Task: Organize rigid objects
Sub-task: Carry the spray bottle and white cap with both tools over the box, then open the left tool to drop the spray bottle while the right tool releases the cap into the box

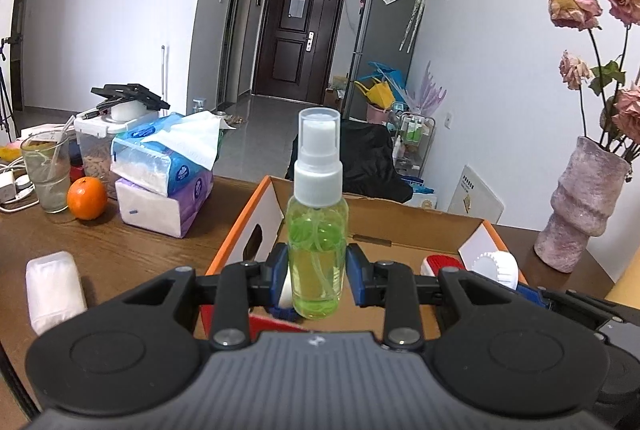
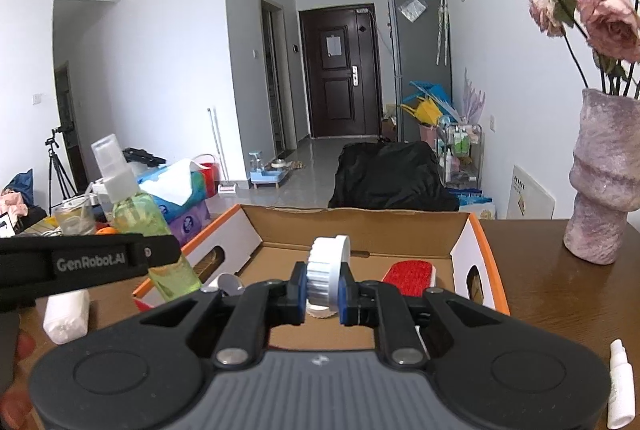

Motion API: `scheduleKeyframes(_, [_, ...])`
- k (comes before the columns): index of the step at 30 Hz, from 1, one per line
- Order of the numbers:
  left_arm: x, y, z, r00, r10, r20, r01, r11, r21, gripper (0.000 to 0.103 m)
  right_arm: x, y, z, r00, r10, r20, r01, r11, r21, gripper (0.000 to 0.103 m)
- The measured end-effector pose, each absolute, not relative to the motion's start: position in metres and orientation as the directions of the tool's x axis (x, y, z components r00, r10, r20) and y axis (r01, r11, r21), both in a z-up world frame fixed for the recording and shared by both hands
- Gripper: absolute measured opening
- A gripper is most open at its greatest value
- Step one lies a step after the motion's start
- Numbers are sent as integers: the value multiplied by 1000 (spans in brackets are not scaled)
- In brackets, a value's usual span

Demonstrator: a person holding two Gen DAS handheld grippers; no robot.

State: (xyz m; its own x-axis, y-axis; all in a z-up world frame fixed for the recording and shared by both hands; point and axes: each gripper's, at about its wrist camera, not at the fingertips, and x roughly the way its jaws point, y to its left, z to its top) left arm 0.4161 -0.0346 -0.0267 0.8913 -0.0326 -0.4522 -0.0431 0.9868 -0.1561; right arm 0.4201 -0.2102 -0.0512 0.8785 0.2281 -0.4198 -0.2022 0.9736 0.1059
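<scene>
Over the cardboard box [image 2: 360,226], at twelve o'clock, my left gripper [image 1: 317,272] clamps a green spray bottle [image 1: 318,230]; my right gripper [image 2: 323,286] pinches a white ridged cap [image 2: 327,268].

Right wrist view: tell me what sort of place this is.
Most likely a lived-in apartment, at a wooden table. A dark entrance door and a grey fridge stand down the hall, and a vase of dried roses sits on the table.

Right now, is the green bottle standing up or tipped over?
Standing up. The green bottle is held upright in the left gripper, its white cap pointing at the ceiling, above the box.
</scene>
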Motion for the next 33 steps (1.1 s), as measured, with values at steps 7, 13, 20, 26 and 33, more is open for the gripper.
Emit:
scheduleKeyframes(7, [441,-38,-31,887,-27,-460,-45,988,-144,32,442,-212,-54,872,229,-434,-201,973,109,14])
scheduleKeyframes(13, [458,-42,-35,885,-19,-464,-47,990,-132,32,457,-212,-55,870,220,-442,-192,976,106,14])
scheduleKeyframes(20, [478,-44,-40,879,-15,-477,-47,992,-116,32,473,-211,-55,870,204,-449,-181,979,93,14])
scheduleKeyframes(26, [491,-45,-41,881,-13,-474,-40,994,-102,32,490,-206,-58,858,197,-475,-183,980,76,14])
scheduleKeyframes(33, [504,-46,-45,877,-13,-480,-33,996,-87,32,504,-203,-61,851,175,-495,-166,984,61,14])
